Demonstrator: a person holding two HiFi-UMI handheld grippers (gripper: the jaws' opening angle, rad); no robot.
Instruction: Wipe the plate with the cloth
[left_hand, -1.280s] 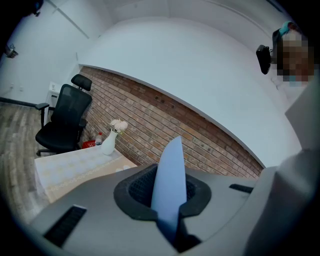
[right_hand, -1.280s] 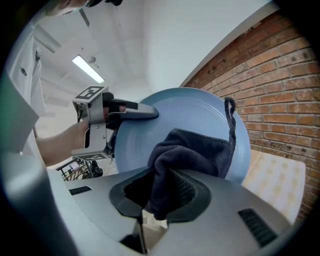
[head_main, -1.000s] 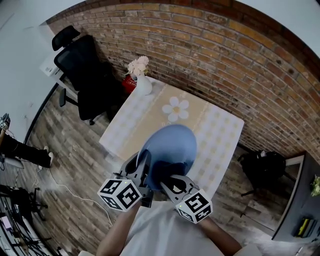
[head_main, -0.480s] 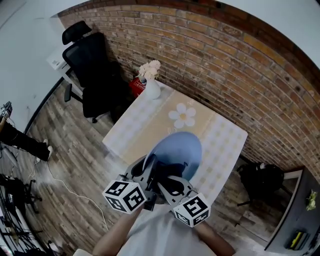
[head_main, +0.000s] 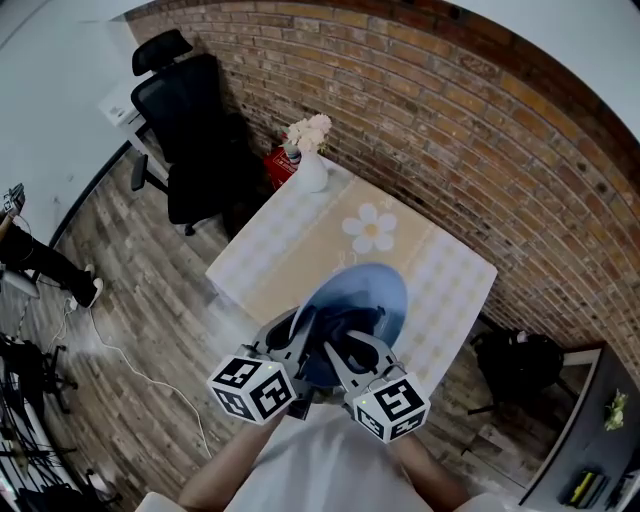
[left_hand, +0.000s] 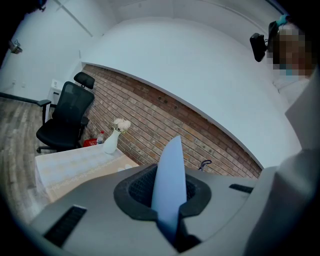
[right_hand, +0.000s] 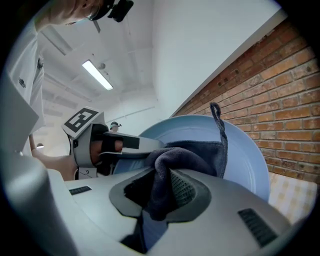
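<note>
A light blue plate (head_main: 365, 300) is held up in the air above the table's near end. My left gripper (head_main: 300, 335) is shut on its left rim; in the left gripper view the plate (left_hand: 169, 180) stands edge-on between the jaws. My right gripper (head_main: 350, 345) is shut on a dark grey cloth (head_main: 345, 335), and that cloth (right_hand: 192, 160) lies pressed against the plate's face (right_hand: 240, 155). A thin loop of the cloth (right_hand: 217, 117) sticks up over the plate.
Below is a table (head_main: 300, 245) with a pale checked cloth, a flower-shaped mat (head_main: 372, 230) and a white vase of flowers (head_main: 310, 165) at its far corner. A black office chair (head_main: 185, 120) stands left, a brick wall (head_main: 450, 130) behind, a dark bag (head_main: 520, 360) right.
The view has shifted a little, so the table and chair sit slightly further right. The right gripper with the cloth has moved a bit across the plate's face. Both grips are unchanged.
</note>
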